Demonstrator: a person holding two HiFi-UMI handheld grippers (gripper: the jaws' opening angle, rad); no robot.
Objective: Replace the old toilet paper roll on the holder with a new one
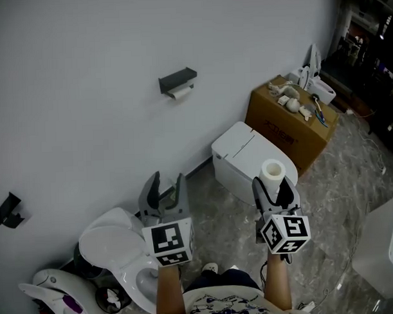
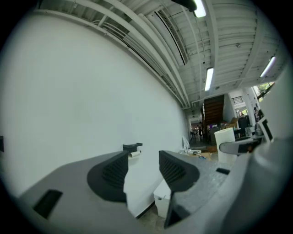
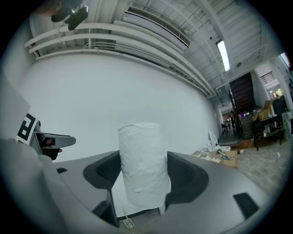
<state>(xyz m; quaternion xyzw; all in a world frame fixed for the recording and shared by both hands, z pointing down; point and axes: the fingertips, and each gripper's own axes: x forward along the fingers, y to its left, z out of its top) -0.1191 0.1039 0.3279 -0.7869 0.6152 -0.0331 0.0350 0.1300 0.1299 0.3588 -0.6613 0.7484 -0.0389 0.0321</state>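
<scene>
The head view looks steeply down on the left gripper [image 1: 167, 185] and right gripper [image 1: 273, 184], near its lower edge. Each gripper view looks from low along its own jaws, tilted up at the wall [image 2: 68, 91], the roll [image 3: 143, 164] close in the right one. All three share wall and box [image 1: 282, 134].

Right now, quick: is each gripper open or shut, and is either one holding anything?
Left gripper: open, nothing between its jaws.
Right gripper: shut on the new toilet paper roll.
</scene>
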